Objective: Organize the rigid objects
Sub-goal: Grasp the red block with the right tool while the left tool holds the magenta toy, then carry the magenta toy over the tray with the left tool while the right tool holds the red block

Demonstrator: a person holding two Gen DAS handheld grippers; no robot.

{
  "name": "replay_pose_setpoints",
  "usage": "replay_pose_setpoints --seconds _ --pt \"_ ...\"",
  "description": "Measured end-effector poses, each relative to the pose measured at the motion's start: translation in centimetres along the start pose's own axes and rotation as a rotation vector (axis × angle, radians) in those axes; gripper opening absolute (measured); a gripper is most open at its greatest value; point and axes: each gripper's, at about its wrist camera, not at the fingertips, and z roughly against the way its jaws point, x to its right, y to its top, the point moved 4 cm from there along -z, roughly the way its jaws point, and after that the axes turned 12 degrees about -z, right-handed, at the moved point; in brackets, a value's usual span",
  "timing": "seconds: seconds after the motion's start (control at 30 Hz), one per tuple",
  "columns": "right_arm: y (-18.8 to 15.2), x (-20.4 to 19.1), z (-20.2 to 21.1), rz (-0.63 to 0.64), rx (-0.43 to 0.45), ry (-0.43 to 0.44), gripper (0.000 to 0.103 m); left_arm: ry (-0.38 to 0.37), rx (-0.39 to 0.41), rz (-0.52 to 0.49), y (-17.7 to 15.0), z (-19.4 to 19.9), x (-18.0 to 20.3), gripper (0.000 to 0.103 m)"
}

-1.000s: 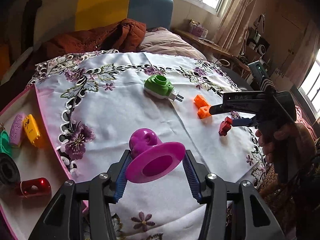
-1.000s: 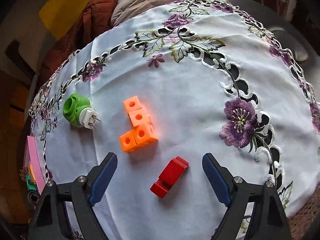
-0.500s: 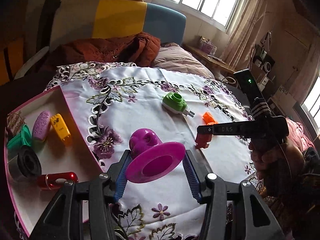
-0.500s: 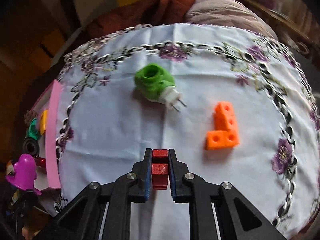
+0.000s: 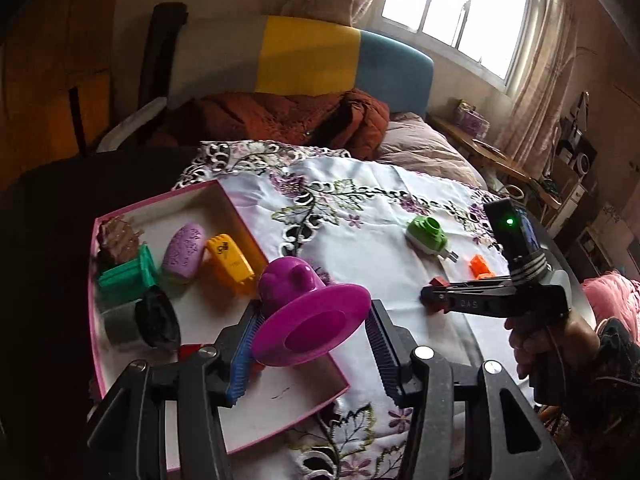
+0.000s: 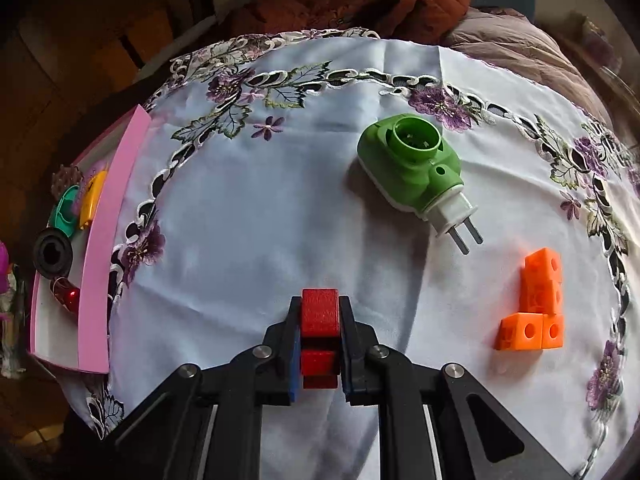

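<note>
Black grippers [image 6: 320,344], blue pads [image 5: 244,356]

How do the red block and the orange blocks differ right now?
The red block is clamped in the right hand-held gripper; the orange blocks lie free on the tablecloth. The red block is one plain piece; the orange blocks are several holed cubes joined in an L. Both are outside the pink tray.

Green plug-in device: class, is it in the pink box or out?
Out. The green plug-in device lies on the tablecloth, apart from the pink box.
</note>
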Motion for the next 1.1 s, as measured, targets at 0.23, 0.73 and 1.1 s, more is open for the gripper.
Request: replay_pose_setpoints --seconds 0.23,0.73,1.1 --pt "0.0 -0.2 -0.1 0.017 0.010 -0.008 0.016 0.034 -0.014 0.029 -0.4 -0.1 -0.9 0.052" --pt "-0.3 -0.8 -0.2 0.091 0.036 -0.059 0.016 0.086 -0.030 0.055 -1.1 0.4 -2.5 0.052" --pt "-0.5 -1.3 -0.2 0.152 0.062 -0.101 0.015 0.108 -0.041 0.075 -1.7 0.5 -3.6 0.052"
